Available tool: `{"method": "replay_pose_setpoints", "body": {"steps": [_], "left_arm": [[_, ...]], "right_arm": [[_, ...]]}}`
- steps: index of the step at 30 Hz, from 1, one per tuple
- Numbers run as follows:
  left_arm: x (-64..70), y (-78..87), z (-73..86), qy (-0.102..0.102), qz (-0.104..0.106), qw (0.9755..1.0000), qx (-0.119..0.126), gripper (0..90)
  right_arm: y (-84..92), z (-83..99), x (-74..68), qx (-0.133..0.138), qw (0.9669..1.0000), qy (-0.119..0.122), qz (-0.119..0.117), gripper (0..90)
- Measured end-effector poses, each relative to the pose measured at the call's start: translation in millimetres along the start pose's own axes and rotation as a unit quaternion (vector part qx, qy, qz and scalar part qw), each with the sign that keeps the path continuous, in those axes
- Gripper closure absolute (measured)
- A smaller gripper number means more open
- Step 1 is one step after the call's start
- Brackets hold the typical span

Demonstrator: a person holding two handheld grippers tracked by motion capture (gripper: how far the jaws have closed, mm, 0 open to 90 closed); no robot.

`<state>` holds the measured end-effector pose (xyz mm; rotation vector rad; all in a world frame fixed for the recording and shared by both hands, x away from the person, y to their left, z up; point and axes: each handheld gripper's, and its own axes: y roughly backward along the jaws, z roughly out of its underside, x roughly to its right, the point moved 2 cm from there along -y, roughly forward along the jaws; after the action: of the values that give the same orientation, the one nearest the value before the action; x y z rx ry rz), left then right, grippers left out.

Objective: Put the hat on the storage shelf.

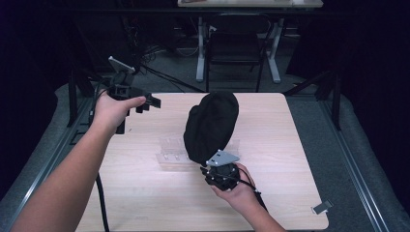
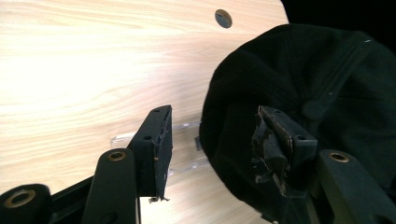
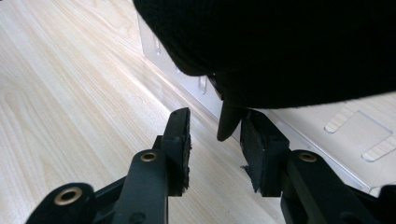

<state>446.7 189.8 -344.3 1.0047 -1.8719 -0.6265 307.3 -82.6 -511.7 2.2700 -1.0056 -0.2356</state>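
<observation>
Right tool [image 3: 215, 140] parted beneath black cap [image 3: 280, 46], gripping nothing.

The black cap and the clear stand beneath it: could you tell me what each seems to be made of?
The black cap looks like matte woven fabric: seams, a top button and soft creases show in the left gripper view. The clear stand appears to be glossy transparent plastic, perhaps acrylic: the wood grain shows through it and its slotted edges catch light.

Both tongs [image 1: 145, 104] [image 1: 212, 166] gaping, hands apart
</observation>
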Motion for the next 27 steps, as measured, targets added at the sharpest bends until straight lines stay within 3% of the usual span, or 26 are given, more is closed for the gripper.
{"method": "replay_pose_setpoints", "body": {"steps": [9, 14, 18, 23, 27], "left_arm": [[-18.8, -1.9, 8.3, -0.006, -0.032, 0.9995, -0.004, 46.5], [-29.5, -3.6, 14.8, -0.001, -0.034, 0.9994, -0.009, 48.1], [-37.1, -7.8, 25.5, -0.021, -0.06, 0.998, -0.007, 49.3], [-45.9, -14.4, 38.6, -0.028, -0.062, 0.9976, -0.013, 49.4], [-56.5, -19.0, 50.1, -0.033, -0.075, 0.9966, -0.008, 49.4]], "right_arm": [[8.1, 9.6, 4.6, -0.01, 0.9999, -0.005, -0.002, 62.8], [13.1, 19.1, 11.9, -0.017, 0.9997, -0.013, 0.008, 62.0], [18.5, 25.7, 19.3, -0.018, 0.9995, -0.022, 0.015, 60.2], [25.0, 34.9, 30.1, -0.022, 0.9988, -0.034, 0.027, 59.5], [29.8, 42.5, 38.7, -0.029, 0.9977, -0.048, 0.038, 57.5]]}}
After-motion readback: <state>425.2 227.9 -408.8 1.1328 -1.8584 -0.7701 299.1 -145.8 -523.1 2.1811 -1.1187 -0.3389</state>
